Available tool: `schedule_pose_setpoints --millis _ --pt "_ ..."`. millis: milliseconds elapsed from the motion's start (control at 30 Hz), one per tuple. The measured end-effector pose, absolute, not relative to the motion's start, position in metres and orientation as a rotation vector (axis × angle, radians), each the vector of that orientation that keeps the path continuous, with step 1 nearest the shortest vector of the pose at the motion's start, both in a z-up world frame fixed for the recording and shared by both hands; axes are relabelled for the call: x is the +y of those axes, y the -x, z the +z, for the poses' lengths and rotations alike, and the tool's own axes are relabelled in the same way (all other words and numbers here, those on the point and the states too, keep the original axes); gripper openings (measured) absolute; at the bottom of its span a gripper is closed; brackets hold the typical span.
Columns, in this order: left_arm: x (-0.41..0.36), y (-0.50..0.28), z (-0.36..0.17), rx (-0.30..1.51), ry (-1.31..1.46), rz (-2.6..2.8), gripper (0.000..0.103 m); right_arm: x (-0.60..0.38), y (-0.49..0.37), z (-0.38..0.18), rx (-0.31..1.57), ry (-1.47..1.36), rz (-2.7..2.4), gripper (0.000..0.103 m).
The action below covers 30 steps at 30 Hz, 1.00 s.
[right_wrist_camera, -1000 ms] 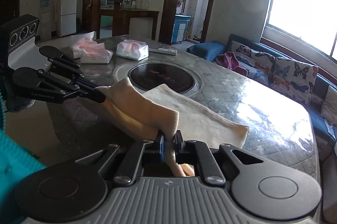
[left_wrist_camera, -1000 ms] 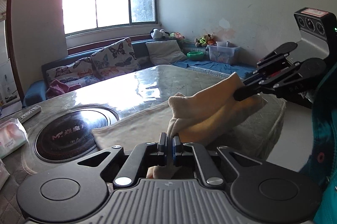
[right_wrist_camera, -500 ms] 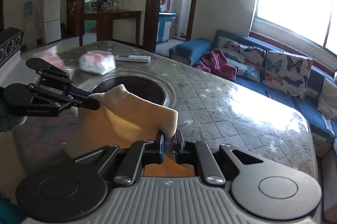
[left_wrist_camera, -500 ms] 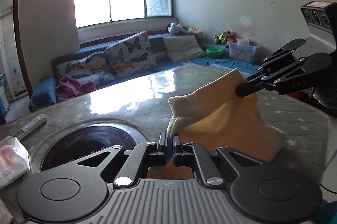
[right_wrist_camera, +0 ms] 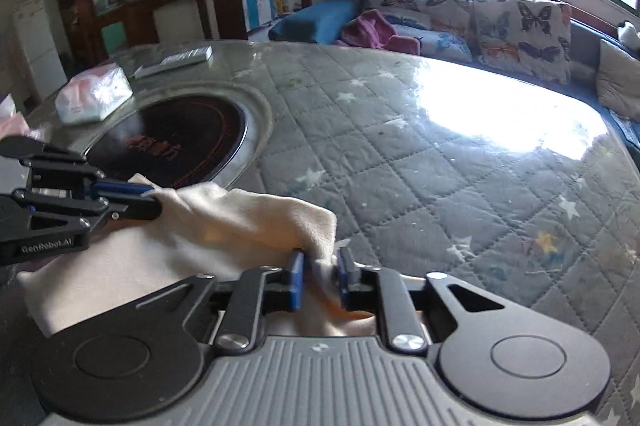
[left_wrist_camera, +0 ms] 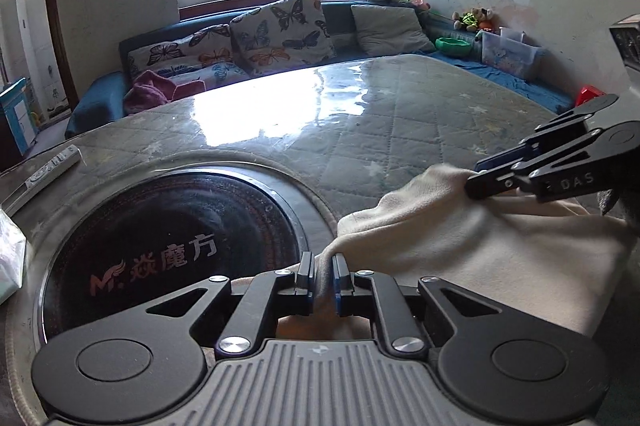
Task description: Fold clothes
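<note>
Cream cloth (left_wrist_camera: 480,250): lying bunched and folded over on the near edge of the tabletop (left_wrist_camera: 400,114), filling the lower right of the left wrist view and the lower left of the right wrist view (right_wrist_camera: 224,226). One corner is rising into each gripper.

Left gripper (left_wrist_camera: 322,276): sitting at bottom centre of its own view, pointing down toward the tabletop. Its jaws have just been opening; a fold of the cloth is passing between them, with a narrow gap showing beside the fabric, so the hold is reading as loosened rather than clamped. In the right wrist view the same gripper (right_wrist_camera: 154,202) is entering from the left edge, tips at the cloth's raised corner.

Right gripper (right_wrist_camera: 320,276): sitting at bottom centre of its own view, jaws having just been opening, standing visibly apart with a thin strip of cloth hanging loose between them. In the left wrist view it (left_wrist_camera: 474,182) is reaching in from the right edge, tips resting against the cloth's upper fold.

Round black cooktop (left_wrist_camera: 168,254): set into the tabletop, just beside the cloth.

Remote control (right_wrist_camera: 176,60): lying at the tabletop's far side, upper left of the right wrist view.

Tissue pack (right_wrist_camera: 94,94): lying near the remote control.

Sofa with butterfly cushions (left_wrist_camera: 280,30): standing beyond the tabletop, under the window.
</note>
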State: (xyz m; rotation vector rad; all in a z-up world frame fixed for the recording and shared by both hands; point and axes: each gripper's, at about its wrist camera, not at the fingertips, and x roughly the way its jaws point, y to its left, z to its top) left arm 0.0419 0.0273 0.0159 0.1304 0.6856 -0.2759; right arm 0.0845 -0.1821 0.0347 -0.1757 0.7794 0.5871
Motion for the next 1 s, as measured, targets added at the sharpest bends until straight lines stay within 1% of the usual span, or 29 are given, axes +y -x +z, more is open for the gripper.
schedule_pose_setpoints --millis 167,333,533,700,833,1000 --pt "0.027 -0.04 0.025 0.672 -0.1 -0.252 0.013 -0.196 -0.082 0.046 0.747 0.148 0.541 0.021" --pt "0.018 -0.038 0.041 0.653 -0.059 -0.269 0.013 -0.194 -0.074 0.057 0.727 0.162 0.586 0.016" --pt "-0.004 -0.051 0.033 0.71 -0.02 -0.326 0.013 -0.171 -0.086 0.044 0.771 0.165 0.601 0.016" --pt "-0.005 -0.065 0.022 0.743 -0.001 -0.304 0.013 -0.165 -0.092 0.036 0.783 0.158 0.595 0.016" --pt "-0.007 -0.064 0.022 0.741 -0.008 -0.295 0.013 -0.174 -0.089 0.041 0.77 0.142 0.583 0.015" --pt "-0.01 -0.061 0.022 0.733 -0.027 -0.293 0.013 -0.204 -0.065 0.052 0.739 0.146 0.544 0.016"
